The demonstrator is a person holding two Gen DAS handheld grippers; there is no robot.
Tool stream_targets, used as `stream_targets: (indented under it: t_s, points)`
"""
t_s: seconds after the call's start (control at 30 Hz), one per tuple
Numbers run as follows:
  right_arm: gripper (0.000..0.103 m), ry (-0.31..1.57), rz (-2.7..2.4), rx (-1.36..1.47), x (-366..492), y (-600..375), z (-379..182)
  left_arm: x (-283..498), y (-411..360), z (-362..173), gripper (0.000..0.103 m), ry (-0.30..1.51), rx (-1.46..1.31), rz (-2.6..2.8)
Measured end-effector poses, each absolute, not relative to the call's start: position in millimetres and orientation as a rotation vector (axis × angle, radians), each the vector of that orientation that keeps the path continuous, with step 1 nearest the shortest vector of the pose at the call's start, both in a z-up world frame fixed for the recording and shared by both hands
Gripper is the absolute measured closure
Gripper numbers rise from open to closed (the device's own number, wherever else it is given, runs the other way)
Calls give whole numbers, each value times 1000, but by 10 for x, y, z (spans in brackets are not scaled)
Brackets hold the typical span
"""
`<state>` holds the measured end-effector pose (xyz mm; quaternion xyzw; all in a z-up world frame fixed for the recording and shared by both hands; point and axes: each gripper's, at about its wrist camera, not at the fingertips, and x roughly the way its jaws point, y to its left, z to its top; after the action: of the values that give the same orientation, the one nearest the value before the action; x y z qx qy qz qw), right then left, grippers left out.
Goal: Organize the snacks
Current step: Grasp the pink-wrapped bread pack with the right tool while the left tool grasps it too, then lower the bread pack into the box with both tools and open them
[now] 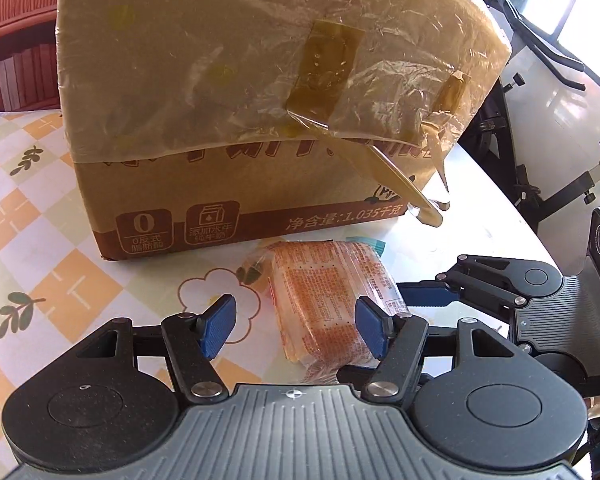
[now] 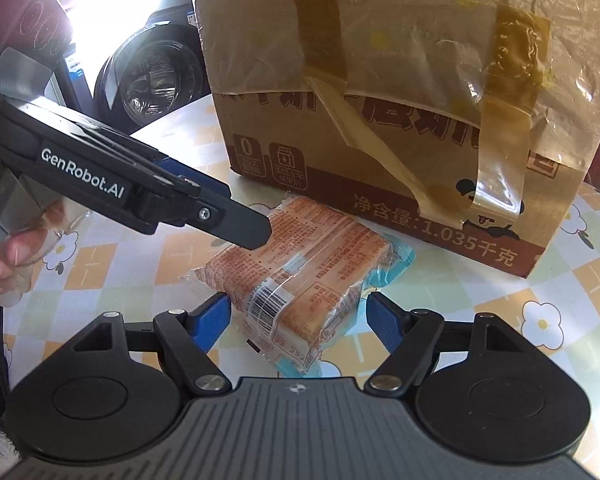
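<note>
Orange-wrapped snack packet [image 2: 296,276] lies on the worktop [image 1: 40,240] between both hand-held grippers' wide jaws, left [image 1: 296,330] and right [image 2: 300,320], before the cardboard box [image 1: 236,92]. Pickup step, I judge; next, one closes squarely.

Snack packet [image 1: 328,300] lies before box [image 1: 228,92] on table [image 1: 40,240].

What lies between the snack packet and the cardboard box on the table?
Nothing lies there. In the right wrist view, only a narrow strip of bare tablecloth separates the snack packet from the cardboard box. The left wrist view shows the same.
</note>
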<state>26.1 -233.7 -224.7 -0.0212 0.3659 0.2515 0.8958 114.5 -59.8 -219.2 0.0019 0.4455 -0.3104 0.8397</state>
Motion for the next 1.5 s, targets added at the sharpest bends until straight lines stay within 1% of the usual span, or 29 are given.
stream_targets:
  t_s: [0.1,0.13,0.17,0.2,0.3,0.43,0.63,0.73,0.97,1.2,1.37,1.5]
  points:
    - [36,749,519,-58,264,-2304,-2247,1187,-602,-2293,35,976,-67,-690]
    - [37,747,518,-71,258,-2269,-2247,1193,-603,-2321,42,984,-87,-705]
    - [41,745,521,-76,253,-2246,-2244,1178,-608,-2321,44,979,-79,-702]
    - [42,744,520,-79,246,-2229,-2237,1154,-616,-2314,44,976,-62,-701]
    - [44,747,525,-83,219,-2185,-2219,1074,-588,-2244,45,978,-47,-695]
    - [44,699,552,-107,90,-2108,-2110,920,-441,-2082,46,929,-62,-690]
    - [44,587,575,-215,-24,-1875,-1798,680,-151,-1663,46,792,-67,-660]
    - [44,532,589,-203,-28,-1860,-1584,639,-26,-1408,46,723,-98,-658]
    - [45,384,590,-259,-12,-1793,-1034,578,16,-768,46,562,-86,-645]
    - [45,312,594,-293,322,-1847,-473,790,-122,-186,46,462,-58,-631]
    - [45,292,575,-311,720,-1950,-272,1174,-202,-32,46,463,-103,-648]
    - [45,304,572,-302,1026,-2020,-271,1450,-289,-65,46,482,-93,-632]
